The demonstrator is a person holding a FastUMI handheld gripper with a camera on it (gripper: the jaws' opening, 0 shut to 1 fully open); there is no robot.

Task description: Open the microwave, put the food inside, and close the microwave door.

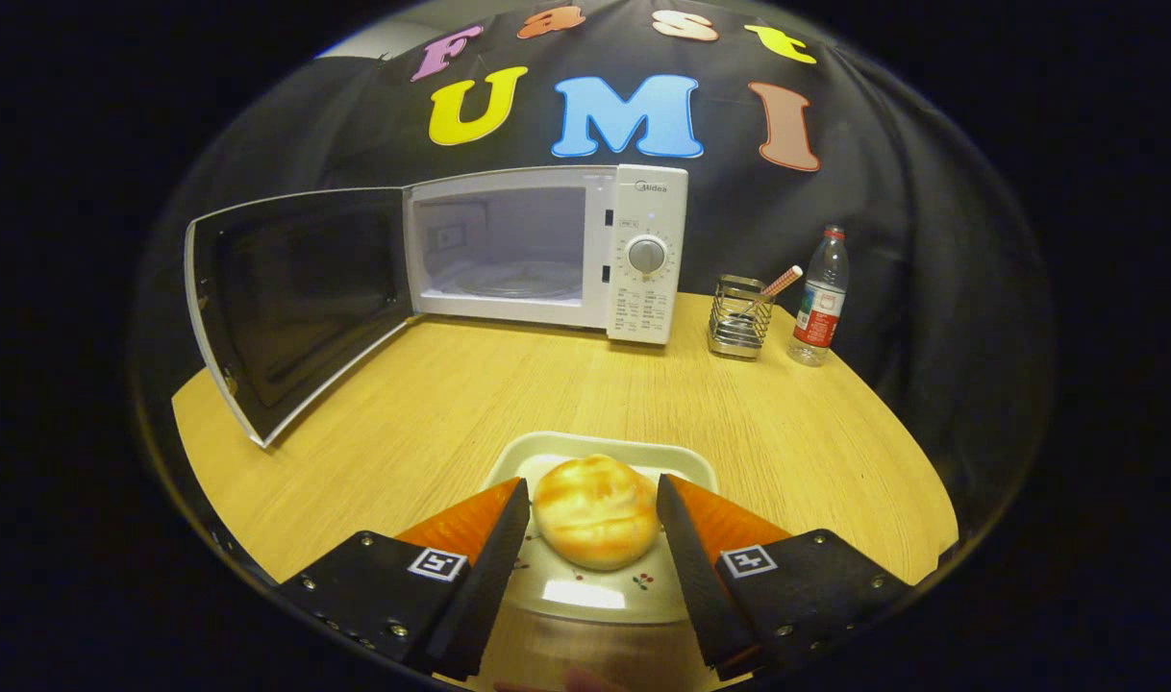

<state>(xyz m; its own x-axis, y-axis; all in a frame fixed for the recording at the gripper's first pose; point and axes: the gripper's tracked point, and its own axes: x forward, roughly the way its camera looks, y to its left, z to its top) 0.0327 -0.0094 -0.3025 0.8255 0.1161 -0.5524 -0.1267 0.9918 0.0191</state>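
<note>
A round, golden-brown bun (595, 511) sits on a pale rectangular plate (612, 448) at the near edge of a light wooden surface (509, 384). The tool (593, 524) reaches forward from the near side with its two fingers spread, one on the left of the bun and one on the right, so the bun lies directly between them. A thin gap seems to show on each side, so the tool looks released rather than clenched, though contact on the right side is hard to rule out. Far across the surface, slightly left of the tool's line, stands a white microwave (547, 250) with its door (292, 303) swung wide open to the left, the cavity facing the tool. To the right of the microwave are a wire holder (739, 322) and a water bottle (820, 298). Judging from this, the door is already open, and the next move likely calls for closing on the bun, then carrying it forward and a little left into the cavity.
</note>
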